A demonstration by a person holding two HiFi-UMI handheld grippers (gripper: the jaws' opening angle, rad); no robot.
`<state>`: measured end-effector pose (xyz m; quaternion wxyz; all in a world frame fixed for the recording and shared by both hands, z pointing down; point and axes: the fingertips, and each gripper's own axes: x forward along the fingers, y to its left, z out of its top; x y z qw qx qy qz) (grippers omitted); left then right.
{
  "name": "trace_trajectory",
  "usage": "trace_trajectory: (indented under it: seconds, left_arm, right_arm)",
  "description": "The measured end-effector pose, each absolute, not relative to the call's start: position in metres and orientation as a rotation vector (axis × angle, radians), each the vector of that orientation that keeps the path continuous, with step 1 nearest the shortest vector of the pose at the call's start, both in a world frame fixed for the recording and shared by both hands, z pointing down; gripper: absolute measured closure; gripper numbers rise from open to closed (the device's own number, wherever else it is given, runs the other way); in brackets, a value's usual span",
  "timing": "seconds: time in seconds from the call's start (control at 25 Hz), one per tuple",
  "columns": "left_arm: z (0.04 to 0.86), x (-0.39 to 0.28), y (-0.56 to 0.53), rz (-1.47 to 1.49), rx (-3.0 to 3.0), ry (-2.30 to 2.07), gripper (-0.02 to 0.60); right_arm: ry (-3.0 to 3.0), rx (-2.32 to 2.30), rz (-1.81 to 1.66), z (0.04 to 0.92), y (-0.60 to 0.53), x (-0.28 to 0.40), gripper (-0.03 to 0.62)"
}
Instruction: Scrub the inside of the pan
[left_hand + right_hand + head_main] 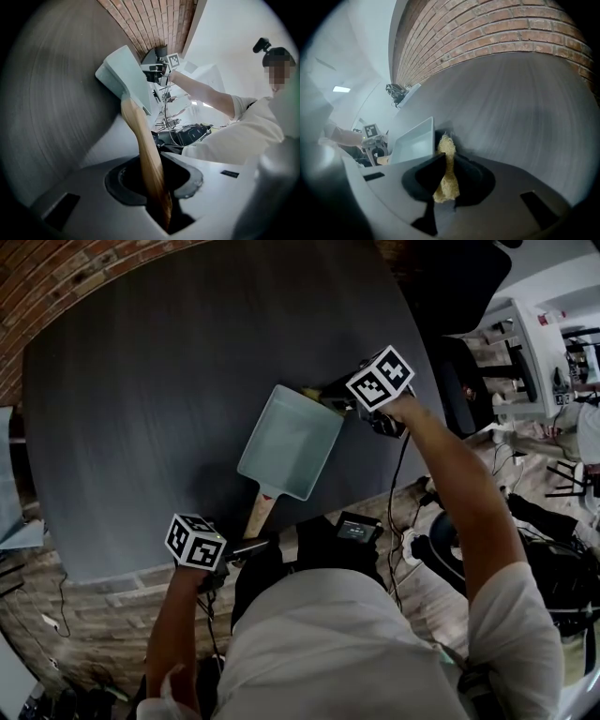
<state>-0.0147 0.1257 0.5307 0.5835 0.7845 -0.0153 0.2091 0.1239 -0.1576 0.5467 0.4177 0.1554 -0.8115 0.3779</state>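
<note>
While left gripper [157, 180] grips pan [289, 442] handle [142, 143] | scrubber [446, 177] at its far corner

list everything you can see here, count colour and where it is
table: one, dark grey, fills the middle of the head view
pan: one, pale blue-green, rectangular, on the table
wooden handle: one, light brown, on the pan's near end
scrubber: one, yellowish, at the pan's far corner
brick wall: one, red-brown, behind the table
cables and gear: several, dark, on the floor at right
left tongs: one, grey, shut on the wooden handle
right tongs: one, grey, shut on the scrubber
marker cubes: two, black and white, one on each pair of tongs
arms: two, white sleeves, reaching over the table
</note>
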Motion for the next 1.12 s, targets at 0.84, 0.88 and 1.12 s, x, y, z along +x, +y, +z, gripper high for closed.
trace_trajectory:
  seconds: [0.84, 0.88, 1.12]
  left_arm:
    - [0.532, -0.012, 0.126, 0.578, 1.886, 0.000, 0.471]
    - [0.532, -0.012, 0.126, 0.578, 1.888, -0.001, 0.471]
    - [0.531, -0.007, 0.124, 0.567, 1.897, -0.013, 0.471]
  right_arm:
    - [-2.098, 0.417, 0.913, 0.541, -0.200, 0.058, 0.528]
    - [-2.104, 0.430, 0.893, 0.540, -0.202, 0.055, 0.528]
    - [-2.173, 0.534, 0.769, 0.524, -0.225, 0.036, 0.528]
